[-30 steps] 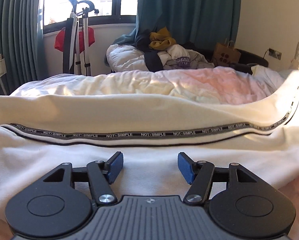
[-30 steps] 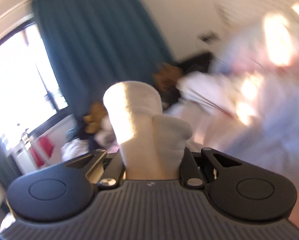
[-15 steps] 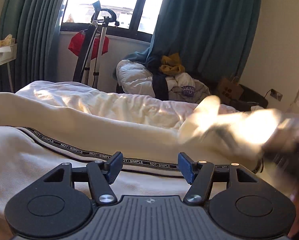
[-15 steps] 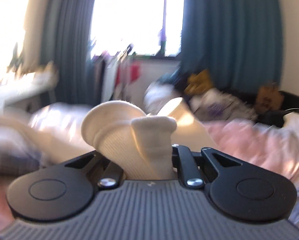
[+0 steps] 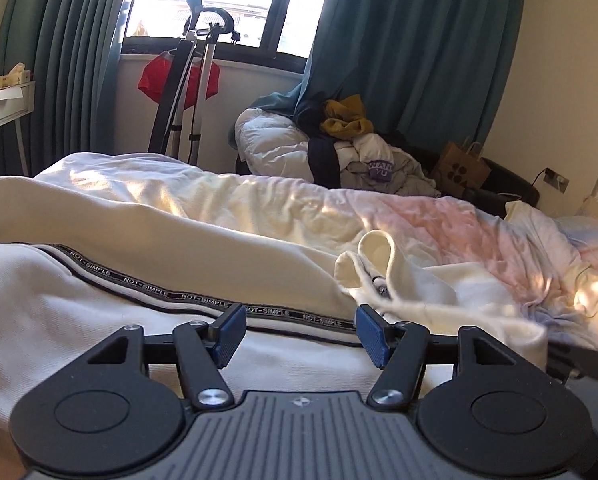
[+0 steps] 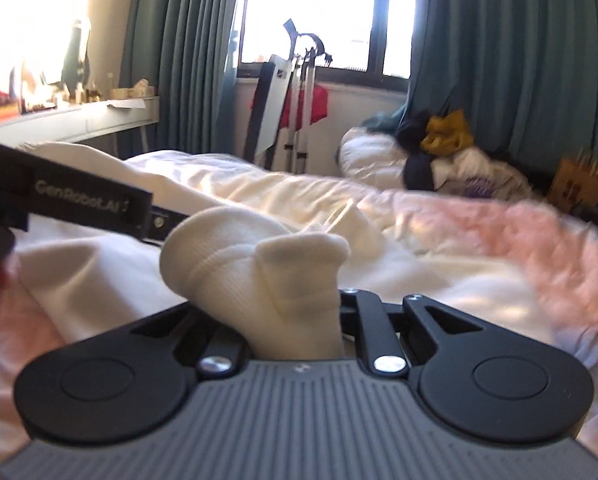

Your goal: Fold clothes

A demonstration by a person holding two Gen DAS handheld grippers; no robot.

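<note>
Fabric bunched between the fingers of the right gripper (image 6: 299, 320) told most of the story: a thick fold of the cream ribbed-knit garment (image 5: 119, 300), the one with a black "NOT-SIMPLE" tape stripe (image 5: 203, 300), stood pinched there and hid the pads; a second earlier that same wad had been held high against the teal curtains and the wall, and half a second earlier it had swept as a blur across the left wrist view; now it sat low over the bed (image 5: 439, 216), and in the left view the carried end (image 5: 383, 268) lay draped on the body of the garment just right of the stripe; the left gripper (image 5: 297, 330) had kept its blue-padded fingers wide apart and empty, hovering above the cloth near the stripe throughout; the garment itself lay spread across the near side of the bed, its far edge raised in a long ridge; my reading was that one end had been brought over onto the body, a fold in the making; whether it was square, the blur and the low angle did not show.
</note>
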